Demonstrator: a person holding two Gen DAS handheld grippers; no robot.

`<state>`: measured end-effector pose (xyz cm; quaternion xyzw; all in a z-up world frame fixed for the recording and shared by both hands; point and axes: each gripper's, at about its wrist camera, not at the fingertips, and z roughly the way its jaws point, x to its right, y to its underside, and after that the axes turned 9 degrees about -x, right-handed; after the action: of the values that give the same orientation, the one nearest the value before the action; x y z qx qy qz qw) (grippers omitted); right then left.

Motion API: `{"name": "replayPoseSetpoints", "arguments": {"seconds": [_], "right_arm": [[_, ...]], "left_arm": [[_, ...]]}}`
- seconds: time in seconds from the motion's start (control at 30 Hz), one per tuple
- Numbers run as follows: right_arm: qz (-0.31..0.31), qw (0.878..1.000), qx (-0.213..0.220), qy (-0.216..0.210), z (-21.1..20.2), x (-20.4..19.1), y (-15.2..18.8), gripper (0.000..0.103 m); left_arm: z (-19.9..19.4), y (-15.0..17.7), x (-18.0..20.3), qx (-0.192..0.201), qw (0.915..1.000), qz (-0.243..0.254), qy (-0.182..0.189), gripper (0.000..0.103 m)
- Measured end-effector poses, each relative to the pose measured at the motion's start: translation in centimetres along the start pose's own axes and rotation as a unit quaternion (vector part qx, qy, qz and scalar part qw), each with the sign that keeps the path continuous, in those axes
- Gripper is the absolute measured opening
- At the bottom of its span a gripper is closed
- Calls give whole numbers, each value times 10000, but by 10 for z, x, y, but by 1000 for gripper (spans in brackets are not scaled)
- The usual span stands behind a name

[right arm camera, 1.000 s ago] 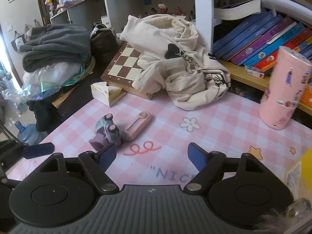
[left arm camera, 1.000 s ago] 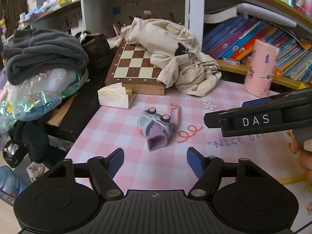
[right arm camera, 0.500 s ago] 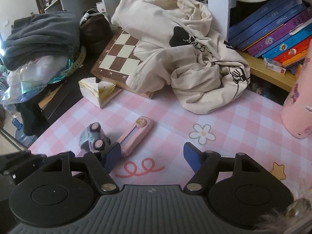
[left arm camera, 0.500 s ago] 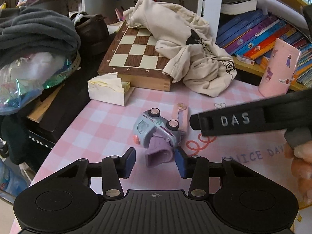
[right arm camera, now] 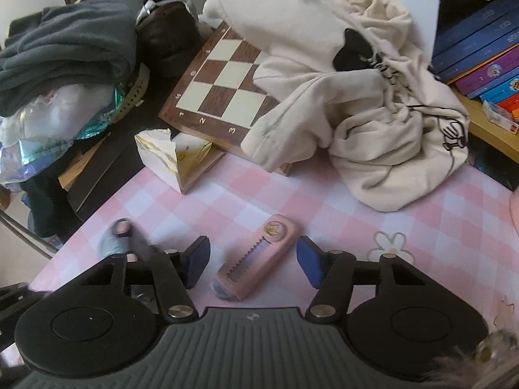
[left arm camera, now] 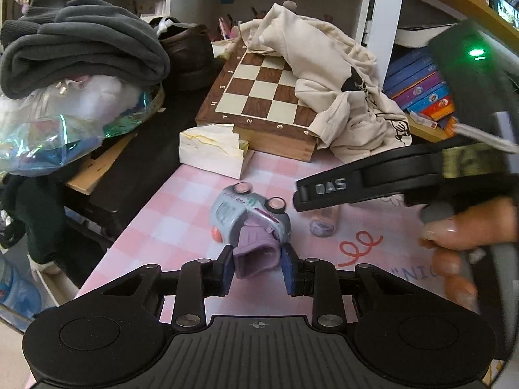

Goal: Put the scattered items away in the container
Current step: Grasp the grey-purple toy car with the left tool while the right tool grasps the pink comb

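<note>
My left claw [left arm camera: 258, 270] is squeezing the toy car [left arm camera: 251, 223]. My right claw [right arm camera: 253, 261] is wide open, with the pink comb [right arm camera: 259, 259] lying slanted right between its fingers.

Cluttered home: bookshelf [left arm camera: 421, 94], chessboard [left arm camera: 259, 90], clothes [left arm camera: 78, 52].

Chessboard [right arm camera: 223, 87], hoodie [right arm camera: 363, 103] block behind.
</note>
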<state>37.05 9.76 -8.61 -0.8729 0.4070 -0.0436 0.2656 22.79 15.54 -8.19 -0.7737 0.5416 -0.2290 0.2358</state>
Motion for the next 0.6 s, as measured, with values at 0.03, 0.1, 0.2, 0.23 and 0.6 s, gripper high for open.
{"name": "replayPoseSetpoints", "arguments": {"seconds": [0.03, 0.1, 0.2, 0.23, 0.6], "right_arm": [[-16, 10000, -18, 17, 2, -2, -1, 56], [-154, 9998, 16, 88, 5, -7, 1, 56], [-438, 9987, 68, 247, 6, -12, 6, 52], [-524, 9981, 82, 307, 6, -13, 7, 47], [-207, 9998, -35, 8, -19, 9, 32, 23]], "left_arm": [[-2, 1, 0, 1, 10000, 3, 10, 29], [-5, 3, -1, 4, 10000, 8, 29, 28], [-11, 7, -2, 7, 10000, 15, 59, 28], [-12, 7, -3, 2, 10000, 2, 77, 28], [-41, 18, -5, 102, 9997, -76, 206, 26]]}}
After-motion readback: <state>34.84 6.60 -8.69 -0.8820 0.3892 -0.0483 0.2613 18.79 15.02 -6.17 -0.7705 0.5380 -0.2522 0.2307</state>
